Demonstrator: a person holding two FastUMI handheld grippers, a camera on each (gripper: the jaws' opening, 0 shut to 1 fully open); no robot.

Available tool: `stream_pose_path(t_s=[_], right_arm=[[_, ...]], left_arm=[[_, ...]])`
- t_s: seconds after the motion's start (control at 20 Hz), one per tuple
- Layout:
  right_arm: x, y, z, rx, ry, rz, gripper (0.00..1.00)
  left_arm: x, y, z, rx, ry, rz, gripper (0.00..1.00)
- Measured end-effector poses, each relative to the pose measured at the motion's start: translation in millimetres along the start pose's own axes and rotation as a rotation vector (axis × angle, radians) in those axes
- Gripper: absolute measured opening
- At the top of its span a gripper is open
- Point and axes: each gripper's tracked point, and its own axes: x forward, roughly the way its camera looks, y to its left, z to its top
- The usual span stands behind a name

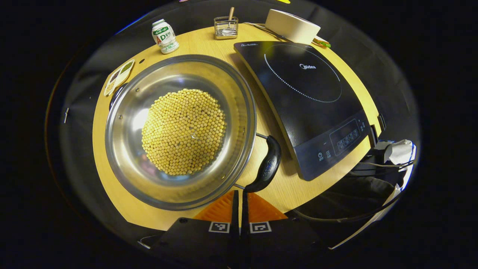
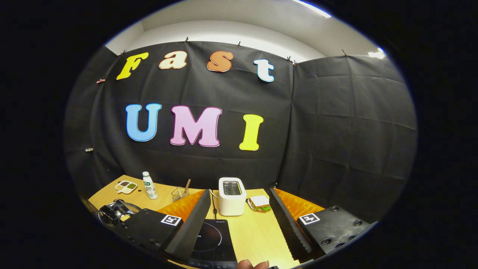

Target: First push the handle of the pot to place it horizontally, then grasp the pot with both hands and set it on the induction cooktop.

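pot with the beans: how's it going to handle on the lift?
The steel pot probably lifts heavy: the soybeans cover its bottom. Loose and round, they would likely roll if it tilts. Its polished rim looks slippery; the black handle seems the surer grip.

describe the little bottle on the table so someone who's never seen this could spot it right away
Start at the big steel pot of yellow beans on the wooden table. Look past its far rim to the table's back edge: the small bottle stands upright there, left of the wire basket. It alone is white with a green label and cap.
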Motion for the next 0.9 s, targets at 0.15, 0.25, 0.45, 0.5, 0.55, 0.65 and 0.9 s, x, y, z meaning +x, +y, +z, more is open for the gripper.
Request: stream_pose_path(t_s=[0.15,0.25,0.45,0.5,0.55,0.65,0.9], right_arm=[[3.3,-9.7,-3.5,-0.004,0.006,-0.02,0.98],[5.4,-14.5,-4.8,-0.006,0.009,-0.03,0.98],[8.6,-24.9,-8.9,-0.001,0.022,-0.049,0.98],[9.3,-28.0,-10.0,-0.001,0.023,-0.055,0.98],[10.0,-30.5,-10.5,-0.003,0.025,-0.06,0.98],[11.5,-35.6,-13.0,-0.004,0.031,-0.072,0.98],[19.1,-43.8,-18.1,-0.001,0.048,-0.094,0.98]], left_arm=[[2.5,-5.7,25.2,0.021,-0.035,0.028,0.05],[4.6,-8.9,39.4,0.042,-0.049,0.053,0.05],[10.9,-13.8,78.0,0.031,-0.098,0.081,0.05],[11.8,-14.8,88.0,0.021,-0.108,0.084,0.05],[13.1,-14.3,96.3,0.015,-0.118,0.088,0.05],[15.7,-12.2,114.1,0.007,-0.136,0.1,0.05],[19.5,-7.9,151.7,-0.035,-0.178,0.1,0.05]])
